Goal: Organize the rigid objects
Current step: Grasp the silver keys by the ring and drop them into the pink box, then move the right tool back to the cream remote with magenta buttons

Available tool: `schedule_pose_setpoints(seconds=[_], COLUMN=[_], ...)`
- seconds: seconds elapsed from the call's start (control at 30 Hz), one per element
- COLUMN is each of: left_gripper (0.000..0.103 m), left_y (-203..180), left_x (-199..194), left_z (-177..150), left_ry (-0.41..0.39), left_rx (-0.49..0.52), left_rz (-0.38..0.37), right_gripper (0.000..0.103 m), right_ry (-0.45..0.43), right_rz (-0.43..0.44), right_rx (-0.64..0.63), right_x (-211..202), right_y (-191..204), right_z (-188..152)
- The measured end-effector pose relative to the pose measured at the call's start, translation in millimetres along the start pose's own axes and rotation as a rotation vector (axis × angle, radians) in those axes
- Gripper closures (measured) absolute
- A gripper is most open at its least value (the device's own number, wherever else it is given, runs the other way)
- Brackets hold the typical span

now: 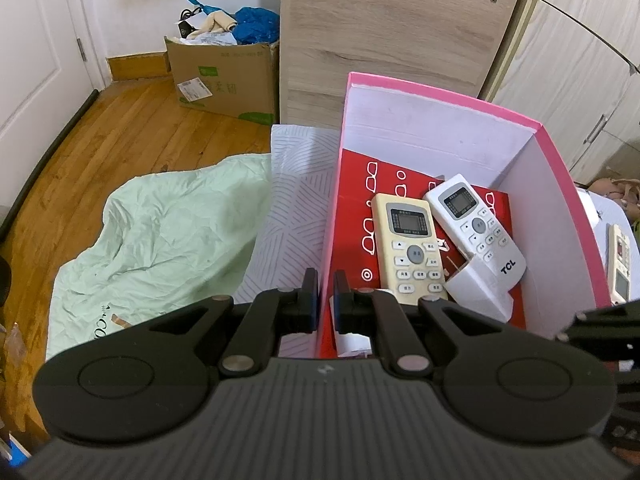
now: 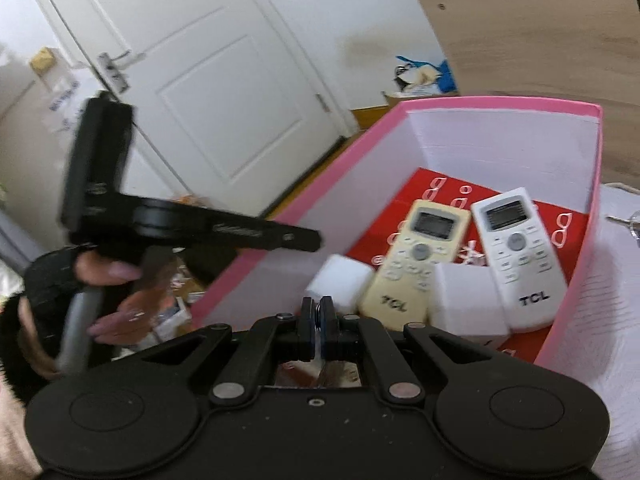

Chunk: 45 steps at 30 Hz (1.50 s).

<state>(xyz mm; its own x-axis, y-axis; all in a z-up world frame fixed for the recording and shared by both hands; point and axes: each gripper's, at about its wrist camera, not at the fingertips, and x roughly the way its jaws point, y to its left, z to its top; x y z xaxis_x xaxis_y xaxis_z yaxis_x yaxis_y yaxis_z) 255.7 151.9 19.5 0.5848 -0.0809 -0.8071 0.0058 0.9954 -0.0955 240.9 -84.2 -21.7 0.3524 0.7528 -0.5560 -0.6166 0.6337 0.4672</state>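
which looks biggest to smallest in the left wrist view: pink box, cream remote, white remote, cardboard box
1. pink box
2. cardboard box, though it sits far back, so its true size is unsure
3. cream remote and white remote look about alike; no ranking between them.

Patterned bed sheet [image 1: 294, 200] carries pink box [image 1: 554, 168]; green quilt [image 1: 168, 232] beside.

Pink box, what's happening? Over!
Left gripper clamped on box wall. Right gripper shut, by box's near end. Yellow remote, white remote inside; third remote outside. Nothing blocking.
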Motion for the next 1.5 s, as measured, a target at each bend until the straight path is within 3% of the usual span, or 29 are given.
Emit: schedule_pose_setpoints(seconds=[0.17,0.33,0.47,0.7,0.93,1.17,1.27,1.33,1.5], left_gripper=[0.097,0.097,0.097,0.097,0.097,0.097,0.097,0.097,0.097], left_y=[-1,-1,0,-1,1,0,0,0,-2], left_x=[0,0,-1,-1,-1,-1,-1,-1,0], left_z=[0,1,1,1,1,1,2,2,2], left_ry=[0.001,0.001,0.001,0.001,0.0,0.002,0.002,0.001,0.003], left_rx=[-0.001,-0.003,-0.003,0.001,0.007,0.005,0.005,0.006,0.004], left_rz=[0.0,-0.001,-0.001,-0.001,-0.001,-0.004,-0.004,-0.004,-0.007], right_gripper=[0.079,0.079,0.076,0.054,0.051,0.047,0.038,0.038,0.033], right_ry=[-0.052,-0.09,-0.094,-0.076,-0.09,-0.051,-0.046,-0.024,-0.003], right_rz=[-0.088,-0.104,-0.178,-0.35,-0.517,-0.704,-0.751,-0.795,-0.803], right_rx=[-0.07,-0.044,-0.008,0.139,0.405,0.506,0.53,0.535,0.545], right_x=[-10,-39,-64,-127,-170,-169,-166,-163,-153], right_y=[7,1,-8,-55,-133,-178,-190,-195,-205], right_z=[7,16,23,24,-2,-16,-20,-22,-24])
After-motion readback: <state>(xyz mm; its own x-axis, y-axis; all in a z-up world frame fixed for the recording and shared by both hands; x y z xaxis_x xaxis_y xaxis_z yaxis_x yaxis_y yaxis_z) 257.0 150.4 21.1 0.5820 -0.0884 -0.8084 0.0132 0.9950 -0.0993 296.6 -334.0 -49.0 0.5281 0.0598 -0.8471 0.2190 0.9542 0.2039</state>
